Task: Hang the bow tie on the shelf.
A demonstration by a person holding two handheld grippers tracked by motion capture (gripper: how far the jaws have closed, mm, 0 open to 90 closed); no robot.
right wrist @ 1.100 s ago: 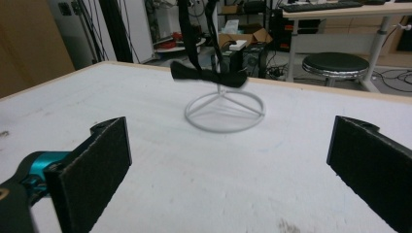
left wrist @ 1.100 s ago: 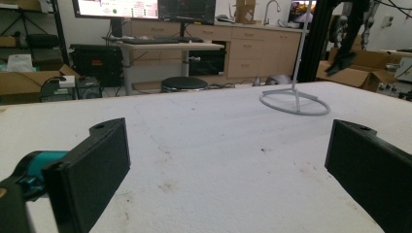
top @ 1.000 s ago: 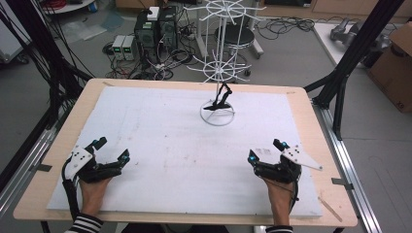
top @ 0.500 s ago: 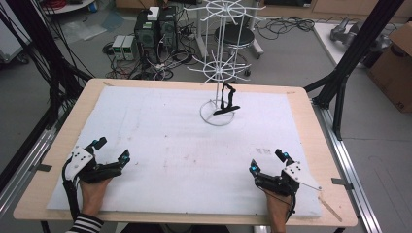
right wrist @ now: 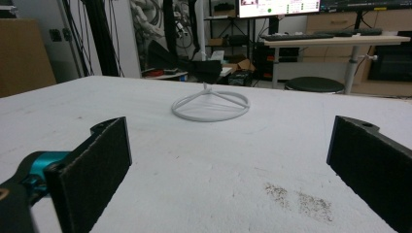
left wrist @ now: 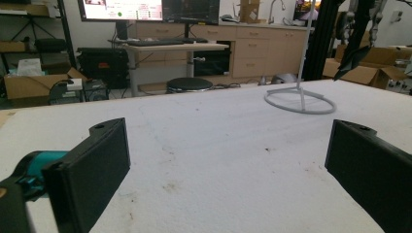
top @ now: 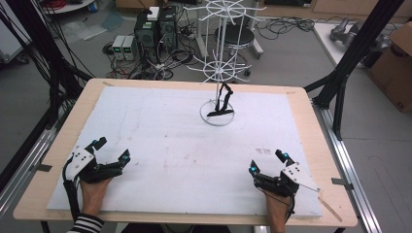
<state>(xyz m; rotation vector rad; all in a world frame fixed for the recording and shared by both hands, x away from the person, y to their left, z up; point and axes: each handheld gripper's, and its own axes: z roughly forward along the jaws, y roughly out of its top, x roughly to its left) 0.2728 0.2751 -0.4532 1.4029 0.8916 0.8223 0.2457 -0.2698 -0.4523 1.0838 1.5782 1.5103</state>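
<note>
Left gripper (top: 112,150): rests low at the near-left corner of the desk (top: 63,141), held by a hand (top: 92,191) in a striped sleeve; its fingers (left wrist: 90,170) stand wide apart with nothing between them.
Right gripper (top: 267,162): sits at the near-right part of the desk, well apart from the left one; its fingers (right wrist: 92,167) are likewise spread wide and hold nothing.
White sheet (top: 160,145): covers most of the desk top, with faint brown stains near the middle and in front of the right gripper.
Wire stand (top: 217,114): a white rack with a ring base, upright at the far centre of the sheet, well away from both grippers; tiers of wire arms rise above it.
Black object (top: 222,102): hangs from the stand's lower tier down to just above the ring base; what it is cannot be told.
Left gripper view: the ring base (left wrist: 300,99) lies ahead to the right.
Right gripper view: the ring base (right wrist: 210,108) lies ahead, near the centre.
</note>
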